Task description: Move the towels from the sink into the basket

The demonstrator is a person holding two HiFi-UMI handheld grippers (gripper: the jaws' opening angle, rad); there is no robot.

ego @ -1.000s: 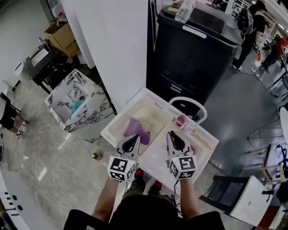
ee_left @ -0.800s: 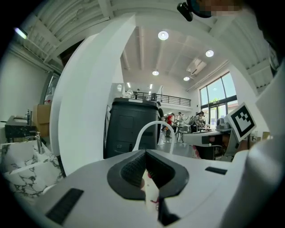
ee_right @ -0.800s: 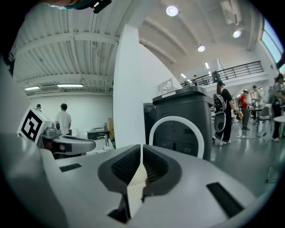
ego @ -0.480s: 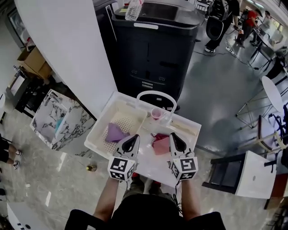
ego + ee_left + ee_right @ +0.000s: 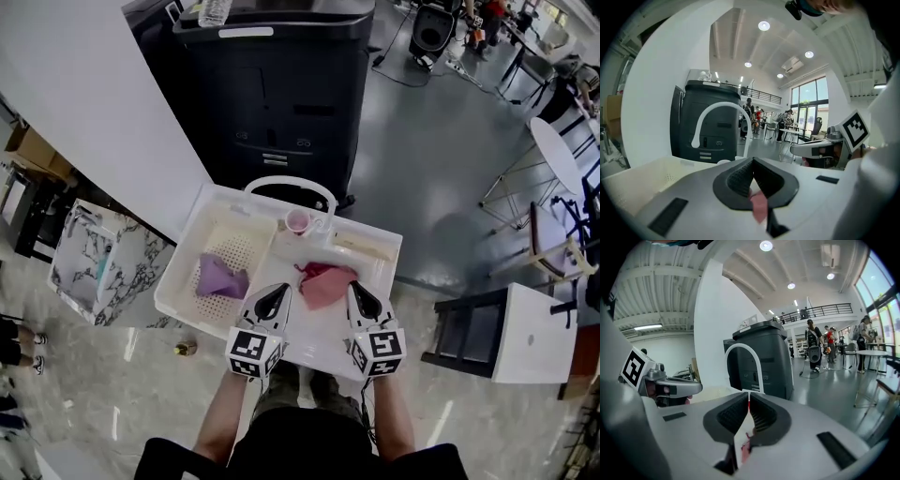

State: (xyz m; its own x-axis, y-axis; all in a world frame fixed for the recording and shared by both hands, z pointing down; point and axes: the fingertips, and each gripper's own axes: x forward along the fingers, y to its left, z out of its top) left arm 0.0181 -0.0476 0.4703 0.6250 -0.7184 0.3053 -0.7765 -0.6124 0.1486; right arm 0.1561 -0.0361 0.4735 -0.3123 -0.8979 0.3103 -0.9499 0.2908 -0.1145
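Together, left tongs (image 5: 280,292) and right tongs (image 5: 352,289) nipped narrow — each pinching the pink towel (image 5: 324,285)

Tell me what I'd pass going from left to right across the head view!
marble cabinet → purple towel → pink towel → white table

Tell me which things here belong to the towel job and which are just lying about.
Job: pink towel, pinched by left gripper and right gripper; purple towel, lying in the basket; sink.
Lying about: pink cup by the faucet; bottle on the black machine.
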